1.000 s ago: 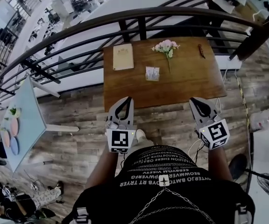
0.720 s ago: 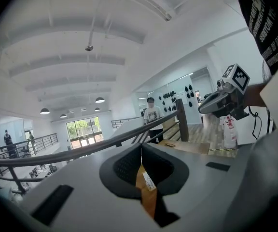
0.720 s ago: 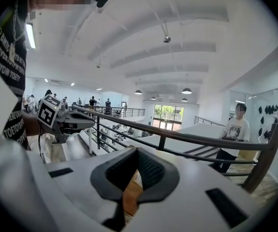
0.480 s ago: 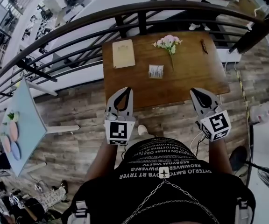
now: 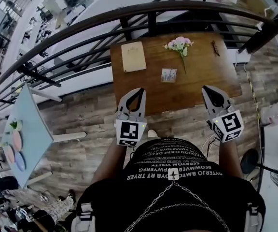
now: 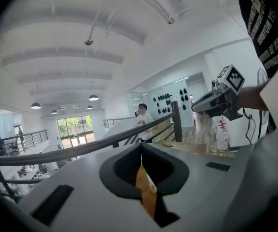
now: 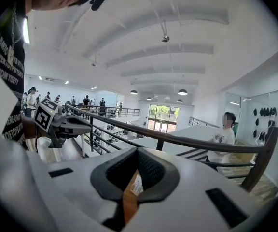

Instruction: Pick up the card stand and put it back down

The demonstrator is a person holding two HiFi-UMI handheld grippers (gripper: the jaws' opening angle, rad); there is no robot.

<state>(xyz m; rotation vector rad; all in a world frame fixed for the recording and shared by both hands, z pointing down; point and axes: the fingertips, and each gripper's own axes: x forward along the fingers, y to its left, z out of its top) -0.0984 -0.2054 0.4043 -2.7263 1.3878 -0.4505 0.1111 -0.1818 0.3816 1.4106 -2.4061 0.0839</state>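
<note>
The left claw (image 5: pixel 140 91) and right claw (image 5: pixel 206 88), both pressed together and empty, hang over the near edge of the counter (image 5: pixel 201 62); the card stand (image 5: pixel 169 75) sits beyond, untouched.

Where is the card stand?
In the head view, the card stand sits on the wooden table, just below the pink flowers and right of the tan pad.

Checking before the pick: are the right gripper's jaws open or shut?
Shut. In the right gripper view, the right gripper has its jaw tips together with nothing between; the card stand sits apart on the table.
</note>
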